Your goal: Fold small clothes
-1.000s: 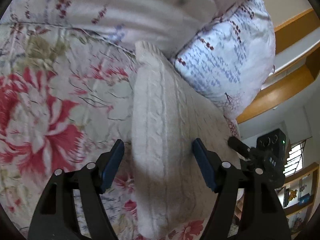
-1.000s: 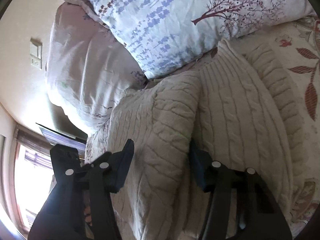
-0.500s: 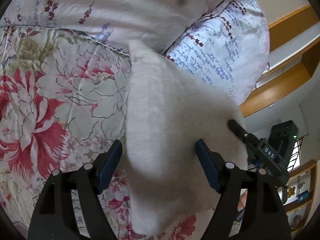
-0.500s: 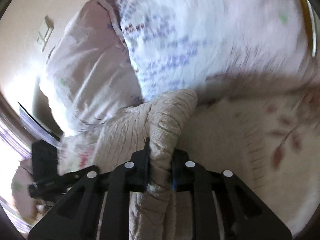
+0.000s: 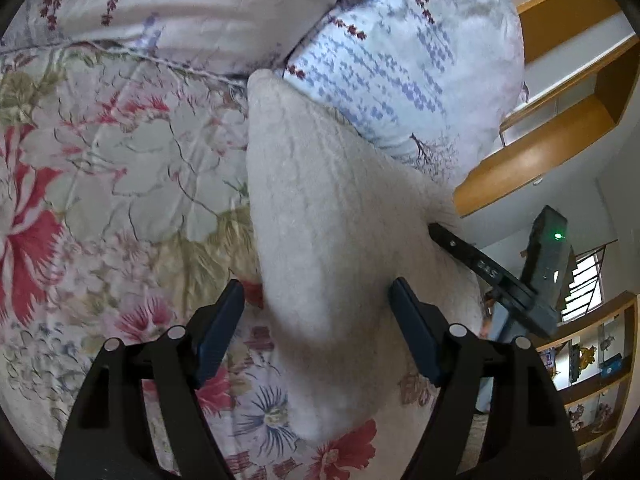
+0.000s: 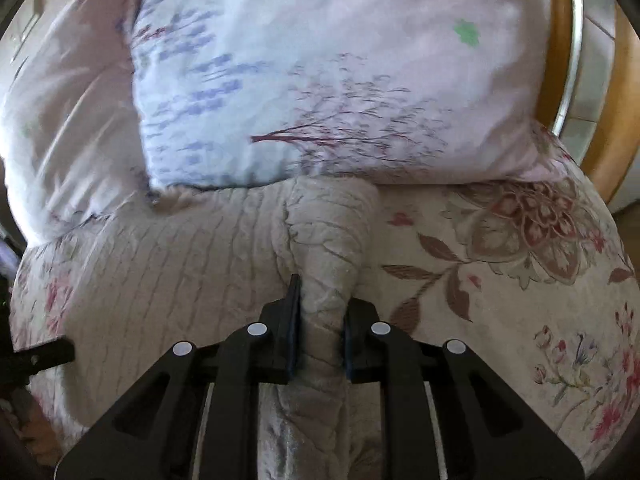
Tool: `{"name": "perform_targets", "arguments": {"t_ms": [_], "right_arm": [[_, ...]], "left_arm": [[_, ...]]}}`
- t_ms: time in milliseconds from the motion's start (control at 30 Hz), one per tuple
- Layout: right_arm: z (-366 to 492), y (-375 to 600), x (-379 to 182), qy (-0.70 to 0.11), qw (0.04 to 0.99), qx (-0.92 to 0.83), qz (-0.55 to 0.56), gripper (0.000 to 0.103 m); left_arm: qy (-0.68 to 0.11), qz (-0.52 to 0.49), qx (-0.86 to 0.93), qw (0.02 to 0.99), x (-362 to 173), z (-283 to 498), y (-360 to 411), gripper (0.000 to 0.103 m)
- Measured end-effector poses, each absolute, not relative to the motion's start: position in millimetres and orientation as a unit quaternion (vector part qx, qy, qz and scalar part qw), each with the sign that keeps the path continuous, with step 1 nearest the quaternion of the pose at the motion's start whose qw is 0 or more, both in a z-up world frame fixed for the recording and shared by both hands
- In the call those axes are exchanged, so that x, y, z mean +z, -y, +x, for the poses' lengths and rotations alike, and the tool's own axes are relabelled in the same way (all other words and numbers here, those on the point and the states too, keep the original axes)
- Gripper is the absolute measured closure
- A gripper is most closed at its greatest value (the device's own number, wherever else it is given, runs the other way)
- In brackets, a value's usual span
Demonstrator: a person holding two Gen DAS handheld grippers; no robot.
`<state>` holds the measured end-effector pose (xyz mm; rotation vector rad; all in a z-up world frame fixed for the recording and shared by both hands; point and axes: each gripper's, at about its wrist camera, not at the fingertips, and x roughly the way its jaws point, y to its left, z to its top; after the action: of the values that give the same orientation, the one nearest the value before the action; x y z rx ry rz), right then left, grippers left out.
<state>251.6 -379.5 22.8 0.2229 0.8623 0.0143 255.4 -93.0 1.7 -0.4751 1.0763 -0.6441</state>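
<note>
The right gripper (image 6: 320, 320) had its two fingers (image 6: 290, 320) nearly closed, pinching a bunched fold of one cream knitted sweater (image 6: 168, 264). The left gripper (image 5: 316, 320) had its two fingers (image 5: 218, 332) spread wide, one on each side of the sweater (image 5: 328, 248), with no grip on it. The sweater lay on the flowered bed cover (image 5: 100, 200), its far end against the two pillows (image 5: 400, 60). Beyond the pillows stood a wooden shelf (image 5: 560, 92).

bed: floral bedspread (image 5: 120, 168) | pillows (image 6: 320, 80) | wooden shelves (image 5: 560, 128) | daylit window (image 5: 584, 284)
</note>
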Motion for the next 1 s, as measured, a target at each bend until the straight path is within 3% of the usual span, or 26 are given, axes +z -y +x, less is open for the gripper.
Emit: {"name": "perform_targets", "arguments": {"t_ms": [167, 233, 300, 333, 467, 567, 633, 667, 767, 833, 1000], "right_arm": [[246.5, 384.8, 26.2, -0.412, 0.904, 0.000, 0.116, 0.087], [238.3, 388.6, 30.1, -0.415, 0.899, 0.015, 0.141, 0.076], [222.6, 397.3, 35.3, -0.410, 0.896, 0.024, 0.168, 0.042], [212.2, 402.9, 38.2, -0.404, 0.896, 0.032, 0.181, 0.037], [178.6, 410.9, 39.8, -0.402, 0.890, 0.061, 0.206, 0.036], [165.3, 407.3, 32.8, -0.413, 0.883, 0.074, 0.211, 0.040], [162.3, 404.2, 26.2, -0.422, 0.880, 0.078, 0.204, 0.064], [163.5, 402.8, 22.5, -0.425, 0.877, 0.084, 0.206, 0.082], [158.7, 403.5, 32.4, -0.399, 0.888, 0.082, 0.213, 0.089], [153.3, 406.5, 42.8, -0.378, 0.896, 0.083, 0.217, 0.090], [147.9, 404.9, 40.1, -0.387, 0.902, 0.061, 0.180, 0.091]], "left_arm": [[-0.500, -0.215, -0.299, 0.784, 0.0, 250.0, 90.7, 0.029], [-0.500, -0.218, -0.301, 0.782, -0.9, 247.5, 88.2, 0.030], [-0.501, -0.222, -0.307, 0.778, -1.5, 244.1, 87.2, 0.033], [-0.502, -0.223, -0.308, 0.777, -2.0, 242.3, 87.1, 0.035], [-0.506, -0.219, -0.313, 0.773, -4.4, 235.8, 89.7, 0.038], [-0.509, -0.218, -0.314, 0.771, -6.0, 232.2, 91.8, 0.042], [-0.509, -0.218, -0.314, 0.771, -5.2, 229.6, 92.6, 0.049], [-0.510, -0.219, -0.317, 0.769, -4.9, 229.1, 92.6, 0.059], [-0.507, -0.215, -0.319, 0.771, -0.7, 225.8, 92.6, 0.076], [-0.500, -0.213, -0.322, 0.775, 4.2, 222.6, 90.9, 0.081], [-0.491, -0.211, -0.325, 0.780, 4.8, 212.2, 86.7, 0.085]]}}
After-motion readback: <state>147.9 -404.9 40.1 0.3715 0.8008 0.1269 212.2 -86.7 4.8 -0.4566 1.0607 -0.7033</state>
